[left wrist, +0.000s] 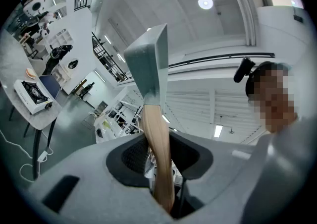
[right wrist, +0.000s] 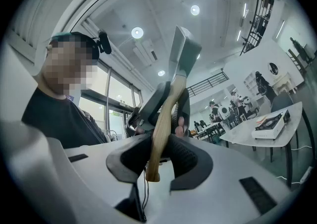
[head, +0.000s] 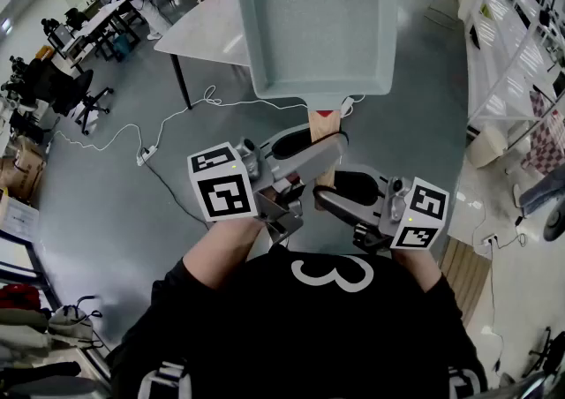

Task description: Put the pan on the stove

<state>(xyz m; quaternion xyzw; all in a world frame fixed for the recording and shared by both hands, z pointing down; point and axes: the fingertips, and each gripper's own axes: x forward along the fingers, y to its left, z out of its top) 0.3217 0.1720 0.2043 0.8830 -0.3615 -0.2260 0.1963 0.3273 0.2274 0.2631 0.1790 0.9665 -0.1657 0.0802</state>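
Head view crops pan (head: pixel 318 18) top; L hand-held gripper (head: pixel 316 148) & R hand-held gripper (head: pixel 334 194) clamp its half-hidden handle (head: pixel 324 124).

The person is holding both forearms bent inward, with the grippers close together in front of the chest. The left gripper (head: pixel 311 152) is clamping the pan handle (head: pixel 325 126). The right gripper (head: pixel 334 192) is clamping it nearer its end, and both are tilting slightly upward.
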